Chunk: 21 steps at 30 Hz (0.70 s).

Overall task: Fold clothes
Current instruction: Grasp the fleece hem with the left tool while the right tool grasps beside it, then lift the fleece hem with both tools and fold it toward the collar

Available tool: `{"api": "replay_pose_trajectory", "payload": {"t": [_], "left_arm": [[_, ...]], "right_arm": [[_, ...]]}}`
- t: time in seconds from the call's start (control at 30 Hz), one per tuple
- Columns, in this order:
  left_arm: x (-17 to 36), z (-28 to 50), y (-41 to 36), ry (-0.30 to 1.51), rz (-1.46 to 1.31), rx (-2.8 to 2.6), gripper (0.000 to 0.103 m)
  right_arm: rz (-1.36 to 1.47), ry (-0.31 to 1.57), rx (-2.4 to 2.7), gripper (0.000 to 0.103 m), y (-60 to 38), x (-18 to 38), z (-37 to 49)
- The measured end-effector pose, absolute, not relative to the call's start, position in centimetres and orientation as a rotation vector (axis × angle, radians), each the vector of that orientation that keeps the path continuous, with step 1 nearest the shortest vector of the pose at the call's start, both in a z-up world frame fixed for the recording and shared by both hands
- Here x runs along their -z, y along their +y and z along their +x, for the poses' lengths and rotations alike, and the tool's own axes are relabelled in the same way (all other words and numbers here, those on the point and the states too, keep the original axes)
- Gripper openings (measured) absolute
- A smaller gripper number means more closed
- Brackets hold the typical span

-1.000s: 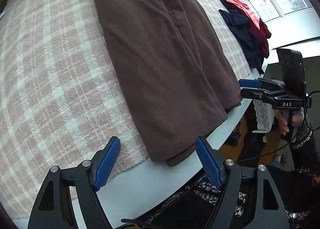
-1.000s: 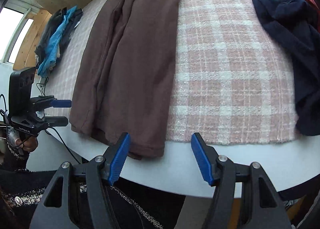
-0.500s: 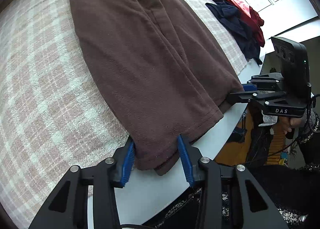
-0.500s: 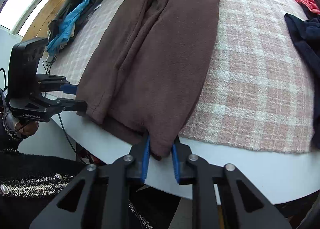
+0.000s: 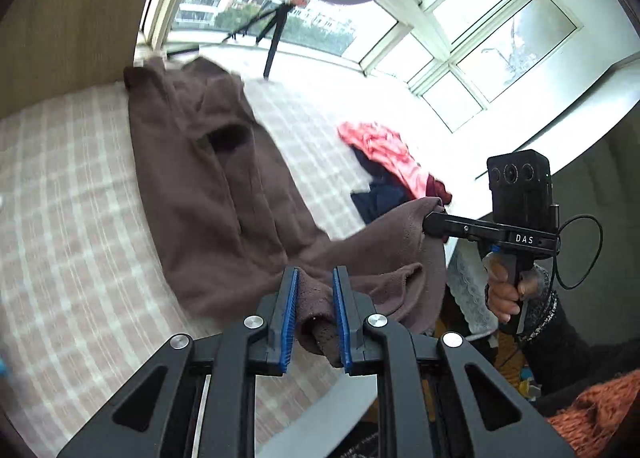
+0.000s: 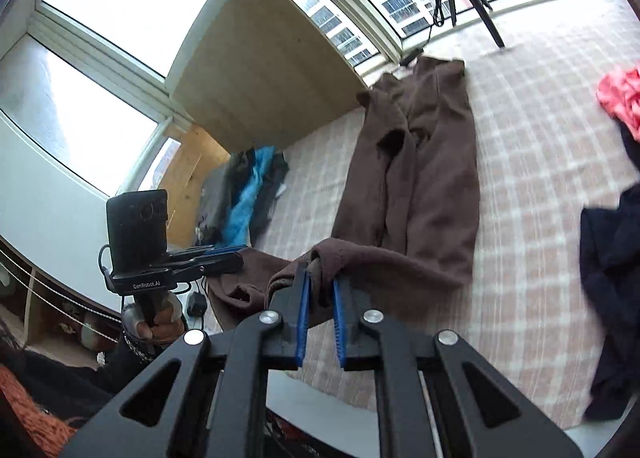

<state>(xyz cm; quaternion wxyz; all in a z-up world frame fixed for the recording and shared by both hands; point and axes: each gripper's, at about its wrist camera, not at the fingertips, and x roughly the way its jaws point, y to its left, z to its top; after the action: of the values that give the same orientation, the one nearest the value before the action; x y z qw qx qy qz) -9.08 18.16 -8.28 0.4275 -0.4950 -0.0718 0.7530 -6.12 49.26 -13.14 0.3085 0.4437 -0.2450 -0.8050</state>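
Gripping one corner of the brown garment's point(image 5: 208, 194) near hem, the left gripper point(image 5: 314, 310) had its jaws closing on bunched fabric, at six o'clock in its own view. The right gripper point(image 6: 320, 308) pinched the other hem corner likewise, jaws closing with cloth between the blue pads point(image 6: 303, 312). Both corners hung lifted off the checked cloth point(image 5: 60, 218), while the rest of the garment lay stretched toward twelve o'clock. A red and navy heap point(image 5: 384, 162) sat at two o'clock, a blue and grey pile point(image 6: 244, 194) at ten in the right view.
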Motion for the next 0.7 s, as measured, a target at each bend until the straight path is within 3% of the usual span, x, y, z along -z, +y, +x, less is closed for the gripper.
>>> {"api": "replay_pose_trajectory", "payload": {"t": [0.17,0.3,0.57,0.7], "left_arm": [[2.3,-17.6,19.1,-0.135,-1.057,-2.048,0.013],[1.2,-24.6,20.4,-0.138,-1.019,-2.120,0.013],[11.2,-34.8,21.7,0.011,-1.255,-2.147,0.013],[15.5,-34.6,21.3,0.111,-1.348,-2.134,0.026]], "right_arm": [[1.106,-0.583,2.190,0.010,47.5,10.7,-16.1],[1.065,-0.600,2.220,0.009,47.6,10.7,-23.9],[1.398,-0.667,2.156,0.009,47.7,21.9,-36.8],[1.602,-0.748,1.996,0.013,48.7,26.3,-38.8]]}}
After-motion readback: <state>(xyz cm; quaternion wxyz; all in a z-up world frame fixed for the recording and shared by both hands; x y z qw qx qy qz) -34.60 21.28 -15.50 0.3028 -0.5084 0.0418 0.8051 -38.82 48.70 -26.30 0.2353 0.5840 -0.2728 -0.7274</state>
